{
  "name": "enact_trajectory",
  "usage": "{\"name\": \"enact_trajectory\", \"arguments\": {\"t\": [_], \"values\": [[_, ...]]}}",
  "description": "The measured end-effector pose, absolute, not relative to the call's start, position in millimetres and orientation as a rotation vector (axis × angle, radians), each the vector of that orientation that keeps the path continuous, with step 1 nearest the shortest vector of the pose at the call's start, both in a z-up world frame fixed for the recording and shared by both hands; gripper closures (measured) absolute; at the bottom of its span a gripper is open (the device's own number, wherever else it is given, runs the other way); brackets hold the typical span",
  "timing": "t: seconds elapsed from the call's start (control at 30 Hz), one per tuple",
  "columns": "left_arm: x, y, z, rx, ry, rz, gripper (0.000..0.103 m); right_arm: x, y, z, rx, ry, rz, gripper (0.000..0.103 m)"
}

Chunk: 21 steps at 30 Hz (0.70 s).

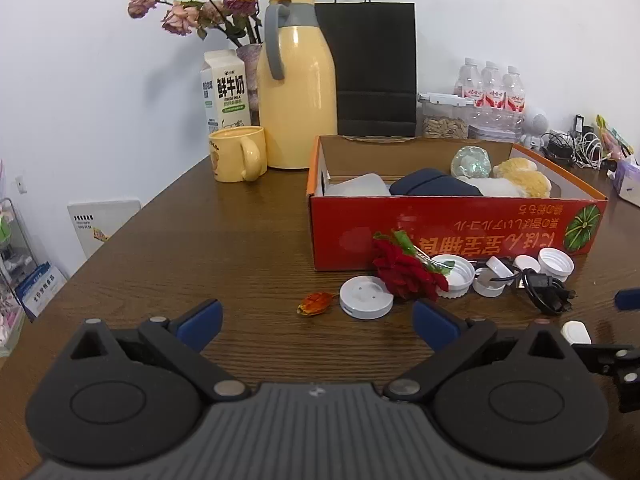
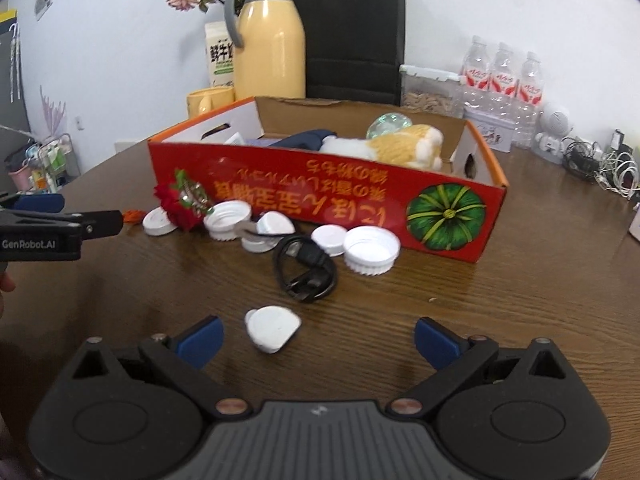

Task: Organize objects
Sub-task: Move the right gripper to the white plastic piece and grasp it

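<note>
Two grippers hover low over the wooden table [image 1: 240, 240], each with its blue-padded fingers spread wide and nothing between them; the right gripper [image 2: 318, 338] has a small white rounded piece [image 2: 272, 328] lying on the wood just ahead of its fingers and a little toward its left finger [image 2: 202, 338], nearer to this gripper than anything else; the piece looks roughly fan-shaped, its narrower end pointing toward the gripper; past it lies a coiled black cable [image 2: 306, 266], then a scatter of white caps [image 2: 370, 250] along the front of the red cardboard box [image 2: 320, 200]; the left gripper [image 1: 318, 324] has bare wood between its fingers, with an orange dried petal [image 1: 316, 303] and a flat white disc [image 1: 366, 297] just beyond, and a red rose [image 1: 404, 270] lying against the caps close to the box wall; the box already holds a plush toy [image 1: 520, 180], a dark blue pouch [image 1: 434, 186] and a glass ball [image 1: 472, 162]; behind stand a yellow flask [image 1: 296, 92], a mug [image 1: 238, 154], a milk carton [image 1: 224, 88] and a black paper bag [image 1: 370, 68]; judging by the layout, the loose items in front of the box remain to be put away; the right gripper seems best placed for the white piece, needing a slight shift left and forward; the left sits nearer the disc and petal.
</note>
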<state>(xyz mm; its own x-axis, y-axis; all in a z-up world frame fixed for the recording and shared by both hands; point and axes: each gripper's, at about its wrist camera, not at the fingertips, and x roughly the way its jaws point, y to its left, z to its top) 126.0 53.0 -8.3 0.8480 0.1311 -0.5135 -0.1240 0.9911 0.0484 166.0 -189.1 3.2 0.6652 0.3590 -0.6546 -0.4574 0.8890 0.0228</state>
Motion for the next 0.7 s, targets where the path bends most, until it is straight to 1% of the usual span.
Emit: {"name": "enact_trajectory", "arguments": {"t": [0.13, 0.2, 0.23, 0.3, 0.33, 0.4, 0.43, 0.7], "values": [[127.3, 55.9, -8.3, 0.006, 0.54, 0.133, 0.0, 167.9, -185.3, 0.6, -0.135, 0.721, 0.469, 0.023], [128.0, 56.2, -9.2, 0.003, 0.544, 0.131, 0.0, 167.7, -185.0, 1.6, -0.133, 0.717, 0.467, 0.032], [128.2, 56.1, -9.5, 0.002, 0.545, 0.131, 0.0, 167.7, -185.2, 1.4, -0.132, 0.716, 0.467, 0.034], [128.6, 56.4, -9.9, 0.001, 0.547, 0.131, 0.0, 167.3, -186.7, 2.2, -0.125, 0.709, 0.465, 0.051], [128.5, 56.3, -10.0, 0.002, 0.548, 0.133, 0.0, 167.1, -187.5, 2.7, -0.121, 0.706, 0.466, 0.055], [128.5, 56.5, -10.1, 0.003, 0.55, 0.137, 0.0, 166.4, -189.2, 3.3, -0.112, 0.702, 0.478, 0.072], [128.3, 56.6, -10.4, 0.004, 0.55, 0.138, 0.0, 165.8, -189.9, 3.4, -0.108, 0.7, 0.485, 0.076], [128.2, 54.8, -9.4, 0.01, 0.552, 0.147, 0.0, 163.5, -193.1, 2.9, -0.084, 0.687, 0.494, 0.076]]}}
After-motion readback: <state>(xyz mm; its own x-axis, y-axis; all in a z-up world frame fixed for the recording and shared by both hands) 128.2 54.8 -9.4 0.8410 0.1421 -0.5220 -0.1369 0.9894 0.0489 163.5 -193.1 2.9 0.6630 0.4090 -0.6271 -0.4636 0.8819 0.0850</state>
